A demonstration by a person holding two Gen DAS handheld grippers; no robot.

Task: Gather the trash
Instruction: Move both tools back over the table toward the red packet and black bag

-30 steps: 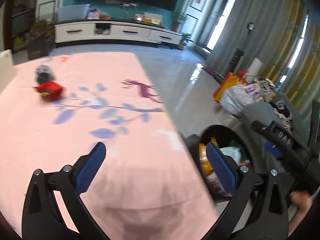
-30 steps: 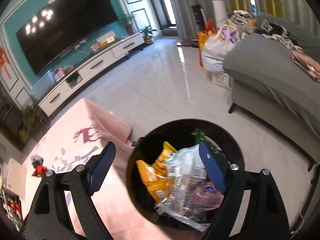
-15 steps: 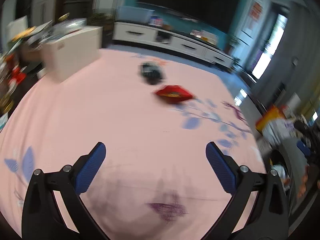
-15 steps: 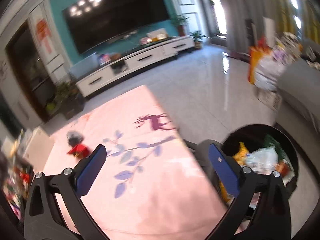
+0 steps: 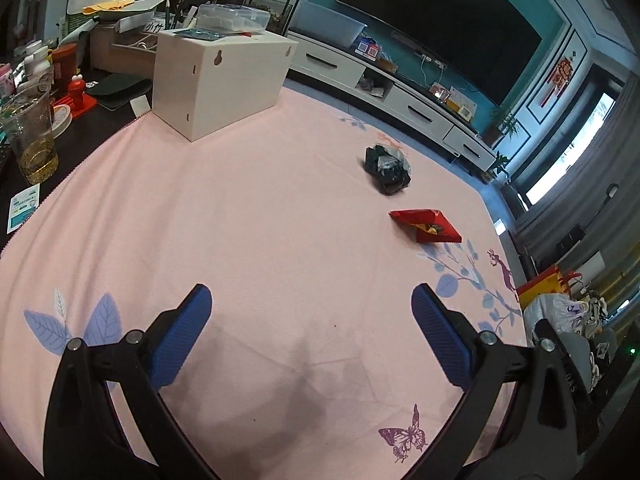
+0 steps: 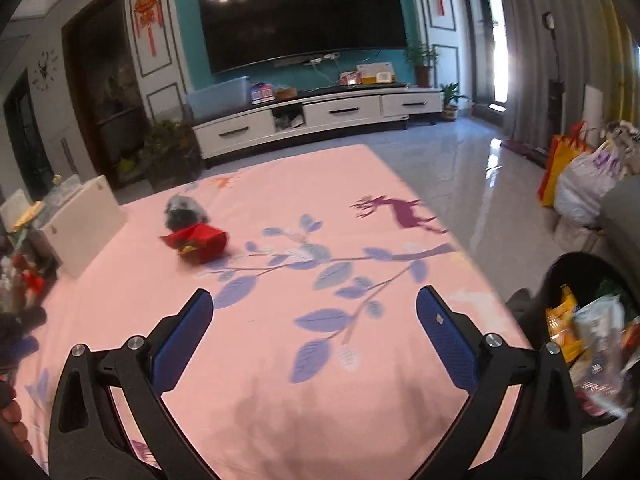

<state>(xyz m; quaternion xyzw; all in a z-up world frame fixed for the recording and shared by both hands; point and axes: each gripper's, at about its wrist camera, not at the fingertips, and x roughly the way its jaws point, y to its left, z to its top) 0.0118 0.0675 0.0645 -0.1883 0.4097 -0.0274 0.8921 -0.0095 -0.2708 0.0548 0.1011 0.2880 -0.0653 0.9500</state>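
A red snack wrapper (image 5: 427, 225) and a crumpled black bag (image 5: 387, 165) lie on the pink tablecloth (image 5: 256, 240), far ahead of my open, empty left gripper (image 5: 311, 320). In the right wrist view the red wrapper (image 6: 197, 242) and the black bag (image 6: 182, 211) sit far left ahead of my open, empty right gripper (image 6: 314, 324). A black trash bin (image 6: 592, 320) holding wrappers stands on the floor at the table's right edge.
A white box (image 5: 224, 80) stands at the table's far left, with a plastic cup (image 5: 34, 136) and desk clutter beyond the cloth's left edge. A TV cabinet (image 6: 320, 116) lines the far wall. Bags (image 6: 580, 180) sit on the floor at right.
Both grippers have swung left, away from the bin, toward the table. The red wrapper and black bag now lie ahead of both. Both grippers stay open and empty.
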